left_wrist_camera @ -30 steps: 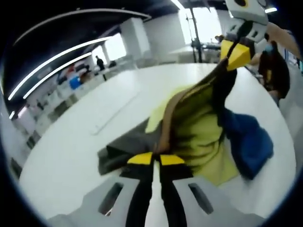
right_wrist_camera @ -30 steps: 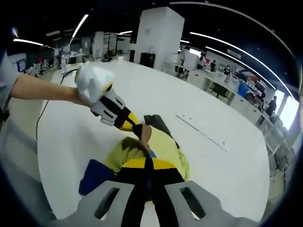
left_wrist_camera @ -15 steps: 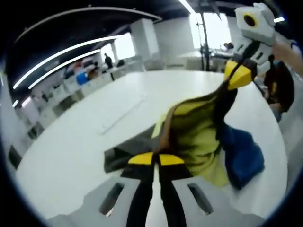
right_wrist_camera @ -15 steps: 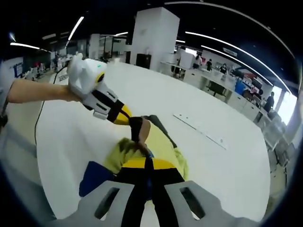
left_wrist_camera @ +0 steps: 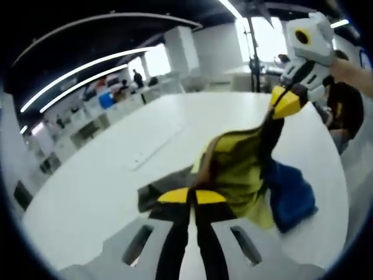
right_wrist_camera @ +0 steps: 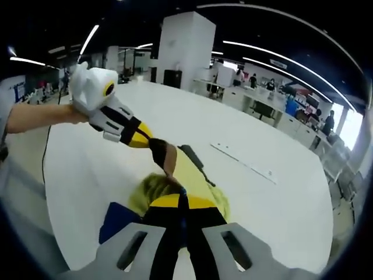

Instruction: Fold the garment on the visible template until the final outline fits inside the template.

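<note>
A yellow garment (left_wrist_camera: 239, 166) with dark grey and brown parts hangs stretched between my two grippers above the white table (left_wrist_camera: 99, 175). My left gripper (left_wrist_camera: 191, 196) is shut on one edge of it. At the upper right my right gripper (left_wrist_camera: 284, 104) is shut on the other edge. A blue part (left_wrist_camera: 291, 195) droops onto the table at the right. In the right gripper view my right gripper (right_wrist_camera: 182, 202) pinches the yellow garment (right_wrist_camera: 189, 172), and my left gripper (right_wrist_camera: 152, 142) holds its dark end up at the left. The blue part (right_wrist_camera: 116, 220) lies low left.
A long pale strip (right_wrist_camera: 242, 163) lies on the table beyond the garment, and the same strip (left_wrist_camera: 152, 149) runs left of it in the left gripper view. A hand and forearm (right_wrist_camera: 38, 115) hold the left gripper. Desks and people (right_wrist_camera: 280, 99) stand past the table's far edge.
The two grippers have drawn further apart and the garment between them is pulled tauter. In the right gripper view the left gripper has moved up and to the left.
</note>
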Demonstrator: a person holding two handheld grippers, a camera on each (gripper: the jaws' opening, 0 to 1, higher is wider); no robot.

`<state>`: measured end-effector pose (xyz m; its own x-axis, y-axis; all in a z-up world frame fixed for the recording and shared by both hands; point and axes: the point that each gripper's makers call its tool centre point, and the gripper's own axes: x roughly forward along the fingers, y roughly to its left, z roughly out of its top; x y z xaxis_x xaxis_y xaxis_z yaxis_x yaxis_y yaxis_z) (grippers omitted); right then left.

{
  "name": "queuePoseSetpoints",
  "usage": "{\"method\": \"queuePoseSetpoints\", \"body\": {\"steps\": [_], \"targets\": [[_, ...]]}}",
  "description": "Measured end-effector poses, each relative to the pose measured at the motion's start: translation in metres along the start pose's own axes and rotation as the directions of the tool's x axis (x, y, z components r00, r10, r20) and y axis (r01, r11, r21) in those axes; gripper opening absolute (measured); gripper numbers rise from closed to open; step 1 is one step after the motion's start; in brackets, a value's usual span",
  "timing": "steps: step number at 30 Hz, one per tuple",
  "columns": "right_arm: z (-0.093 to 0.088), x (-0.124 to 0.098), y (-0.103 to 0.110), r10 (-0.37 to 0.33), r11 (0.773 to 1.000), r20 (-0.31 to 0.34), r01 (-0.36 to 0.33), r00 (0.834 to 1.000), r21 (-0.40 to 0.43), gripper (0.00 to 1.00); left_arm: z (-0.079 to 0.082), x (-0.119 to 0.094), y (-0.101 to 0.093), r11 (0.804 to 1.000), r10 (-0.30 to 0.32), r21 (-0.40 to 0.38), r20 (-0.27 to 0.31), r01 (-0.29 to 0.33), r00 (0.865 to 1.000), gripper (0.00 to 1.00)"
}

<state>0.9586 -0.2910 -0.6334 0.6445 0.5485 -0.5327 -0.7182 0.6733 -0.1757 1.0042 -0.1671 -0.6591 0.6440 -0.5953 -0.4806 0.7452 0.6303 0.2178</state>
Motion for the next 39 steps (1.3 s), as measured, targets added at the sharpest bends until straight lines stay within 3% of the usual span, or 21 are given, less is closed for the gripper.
{"method": "queuePoseSetpoints", "body": {"steps": [16,26,31,39], "targets": [[0.025,-0.013,-0.005,-0.002,0.999,0.049,0.0,0.999,0.041,0.01,0.029,-0.034,0.002,1.0,0.021,0.016,-0.007,-0.021,1.0,0.0],[0.052,-0.028,-0.009,-0.014,1.0,0.099,0.011,0.995,0.025,0.01,0.06,-0.063,0.007,0.998,0.059,0.022,0.019,-0.059,0.998,0.0],[0.072,-0.036,-0.013,-0.03,1.0,0.141,0.028,0.99,0.012,0.01,0.077,-0.077,0.012,0.996,0.092,-0.012,0.045,-0.092,0.995,0.0],[0.091,-0.047,-0.013,-0.021,1.0,0.182,0.02,0.983,0.005,0.01,0.087,-0.091,0.015,0.995,0.104,-0.004,0.036,-0.104,0.994,0.0]]}}
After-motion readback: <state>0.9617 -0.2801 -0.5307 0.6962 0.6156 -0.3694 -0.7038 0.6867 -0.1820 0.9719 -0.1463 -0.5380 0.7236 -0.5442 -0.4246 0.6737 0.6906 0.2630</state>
